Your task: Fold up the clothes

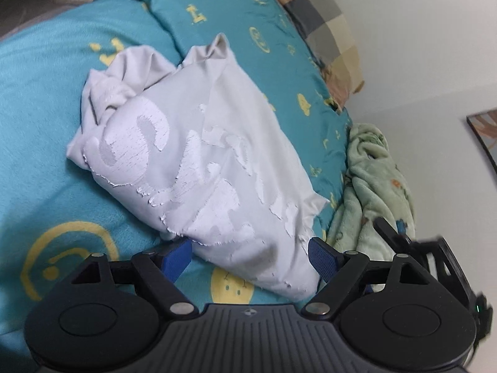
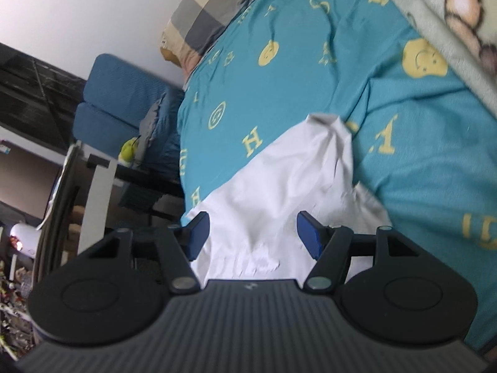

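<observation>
A: What lies around the one white garment (image 1: 198,155)?
B: It sits on a teal bedspread (image 1: 46,108) with yellow prints, a checked pillow (image 1: 326,25) at the far end and a green fleece blanket (image 1: 372,180) to the right.
A: Its long axis?
B: Far-left to near-right in the left view.
A: The tongs?
B: Left gripper (image 1: 248,256) and right gripper (image 2: 252,234) both stand apart, cloth between them, not pinched.

Soft daylight, motion blur, fisheye warping
</observation>
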